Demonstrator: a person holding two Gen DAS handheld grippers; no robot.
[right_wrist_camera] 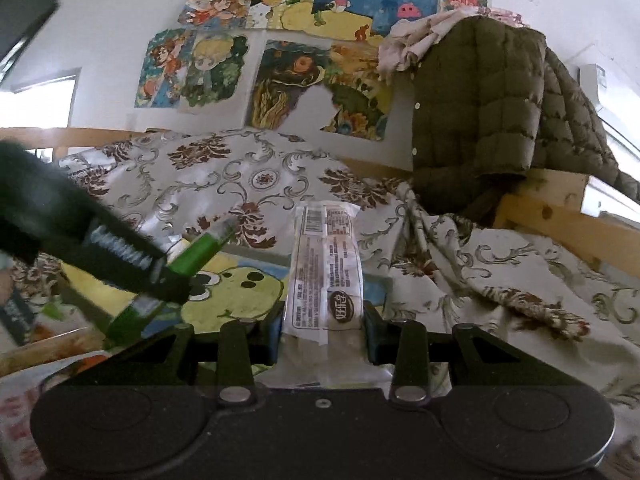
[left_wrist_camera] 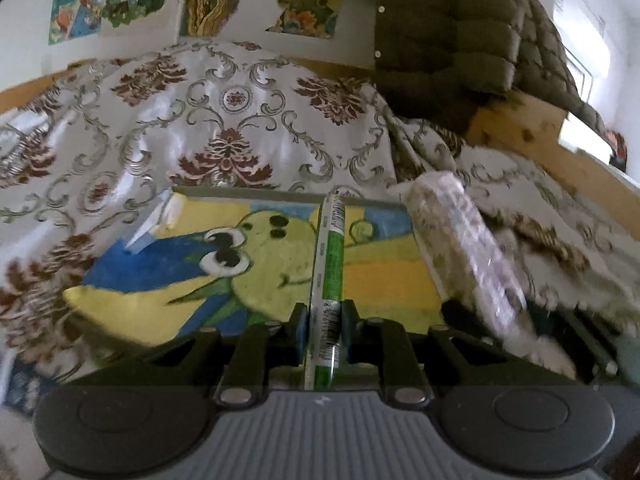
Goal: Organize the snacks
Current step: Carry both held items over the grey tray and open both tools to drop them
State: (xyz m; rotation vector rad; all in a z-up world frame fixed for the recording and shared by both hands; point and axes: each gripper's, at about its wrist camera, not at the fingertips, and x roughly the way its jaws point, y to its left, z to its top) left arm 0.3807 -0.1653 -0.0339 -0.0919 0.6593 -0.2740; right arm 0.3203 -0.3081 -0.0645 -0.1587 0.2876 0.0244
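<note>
**Two snacks in hand**

We are holding a green stick [left_wrist_camera: 330,264] in our left gripper [left_wrist_camera: 325,320] and a clear packet [right_wrist_camera: 326,276] in our right gripper [right_wrist_camera: 323,330], both above the frog painting [left_wrist_camera: 256,276] lying on the bedspread [left_wrist_camera: 224,120].

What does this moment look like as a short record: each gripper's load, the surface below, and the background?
left gripper: shut on green snack stick
right gripper: shut on clear-wrapped snack pack
below: painted frog picture lying on patterned bedspread
background: drawings on wall, olive quilted jacket hanging
</note>
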